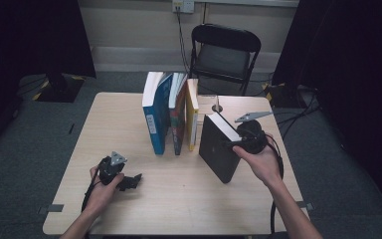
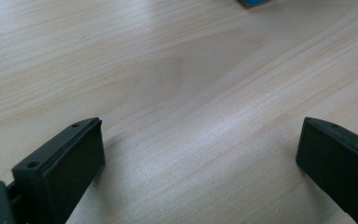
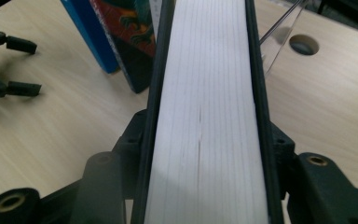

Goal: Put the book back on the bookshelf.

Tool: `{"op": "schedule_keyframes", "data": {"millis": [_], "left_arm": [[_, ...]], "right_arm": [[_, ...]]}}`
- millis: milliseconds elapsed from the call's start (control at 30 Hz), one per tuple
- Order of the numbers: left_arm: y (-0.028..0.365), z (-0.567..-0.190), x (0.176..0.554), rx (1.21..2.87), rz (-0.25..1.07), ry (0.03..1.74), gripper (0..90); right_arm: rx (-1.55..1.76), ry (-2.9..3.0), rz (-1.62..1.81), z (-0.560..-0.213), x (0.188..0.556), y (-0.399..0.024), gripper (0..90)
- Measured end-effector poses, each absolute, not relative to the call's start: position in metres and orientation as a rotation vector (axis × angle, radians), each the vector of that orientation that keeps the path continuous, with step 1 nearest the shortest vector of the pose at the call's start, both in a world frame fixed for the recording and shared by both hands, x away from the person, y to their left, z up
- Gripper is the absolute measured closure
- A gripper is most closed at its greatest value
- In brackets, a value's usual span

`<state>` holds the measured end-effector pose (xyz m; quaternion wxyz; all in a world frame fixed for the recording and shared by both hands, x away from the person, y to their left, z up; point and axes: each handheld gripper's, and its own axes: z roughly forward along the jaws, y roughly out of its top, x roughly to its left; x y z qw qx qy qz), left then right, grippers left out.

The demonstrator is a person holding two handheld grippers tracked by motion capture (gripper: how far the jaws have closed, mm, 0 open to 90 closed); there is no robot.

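Black book (image 1: 220, 148): 1 (tilted), pinched by right tongs (image 1: 231, 144) | standing books (image 1: 171, 113): 3 | left tongs (image 1: 135, 180) spread

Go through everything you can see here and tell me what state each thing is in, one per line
Black book: upright but tilted, gripped at its page edge.
Right gripper: closed on the black book.
Left gripper: open, nothing held, low over the table.
Blue book: standing, leaning on its neighbours.
Middle book: standing in the row.
Yellow book: standing at the row's right end.
Chair: unfolded, nobody on it.
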<state>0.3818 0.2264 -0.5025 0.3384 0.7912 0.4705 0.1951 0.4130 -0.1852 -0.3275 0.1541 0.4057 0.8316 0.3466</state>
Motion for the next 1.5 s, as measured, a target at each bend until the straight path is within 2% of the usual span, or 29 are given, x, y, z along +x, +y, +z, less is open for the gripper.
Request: {"op": "schedule_keyframes", "data": {"millis": [233, 633, 1000, 1500], "left_arm": [[0.226, -0.503, 0.382, 2.061, 0.508, 1.226, 0.7], [0.227, -0.502, 0.382, 2.066, 0.507, 1.223, 0.4], [0.227, -0.502, 0.382, 2.066, 0.507, 1.223, 0.4], [0.227, -0.502, 0.382, 2.073, 0.506, 1.220, 0.2]], "right_arm": [[1.242, 2.514, 0.826, -0.316, 0.430, -0.170, 48.1], [1.308, 2.655, 0.484, -0.316, 0.463, -0.145, 48.7], [1.333, 2.752, 0.281, -0.322, 0.473, -0.129, 44.7], [1.334, 2.704, 0.234, -0.318, 0.469, -0.121, 52.6]]}}
